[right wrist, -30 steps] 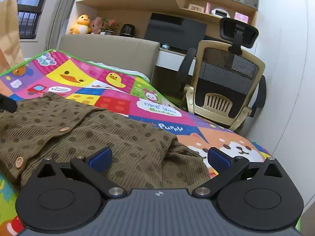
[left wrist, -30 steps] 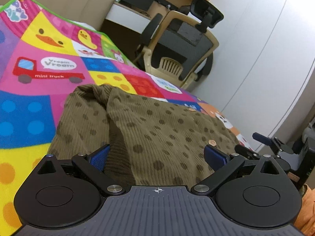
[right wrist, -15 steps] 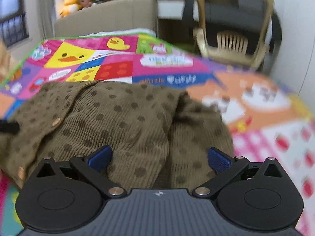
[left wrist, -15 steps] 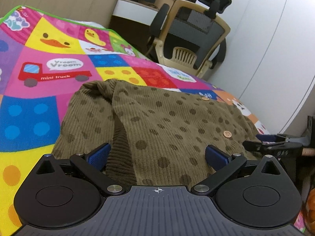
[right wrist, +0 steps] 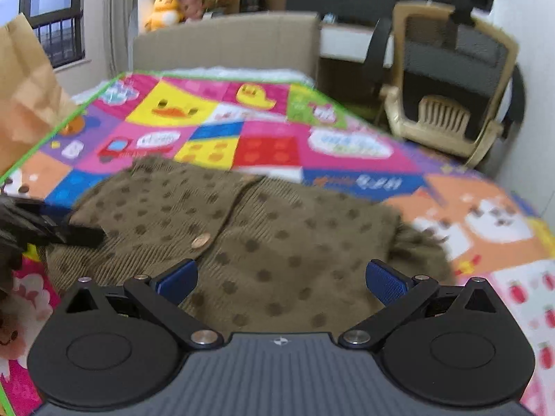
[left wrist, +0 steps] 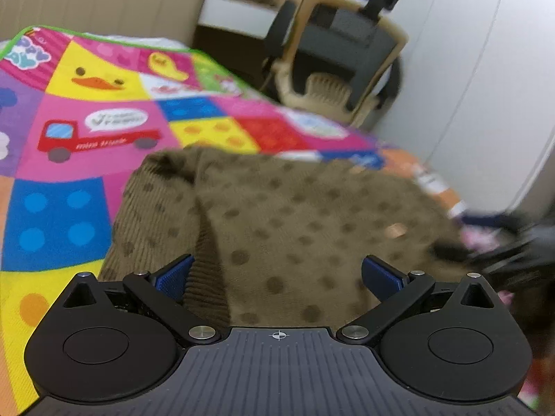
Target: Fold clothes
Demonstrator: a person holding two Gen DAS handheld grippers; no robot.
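The left gripper point(left wrist: 277, 275) has its blue-padded fingers spread wide, nothing between them. Directly ahead of it and beneath its fingertips lies the olive-brown ribbed cardigan with darker polka dots point(left wrist: 295, 215), spread on the bright patchwork play mat with duck and truck pictures point(left wrist: 86, 131). The right gripper point(right wrist: 281, 279) is likewise wide apart and empty, with the same cardigan just in front of it, a round wooden button point(right wrist: 201, 241) lying ahead of its left finger. Beyond the mat, ahead and right, stands a beige-framed office chair point(right wrist: 451, 97).
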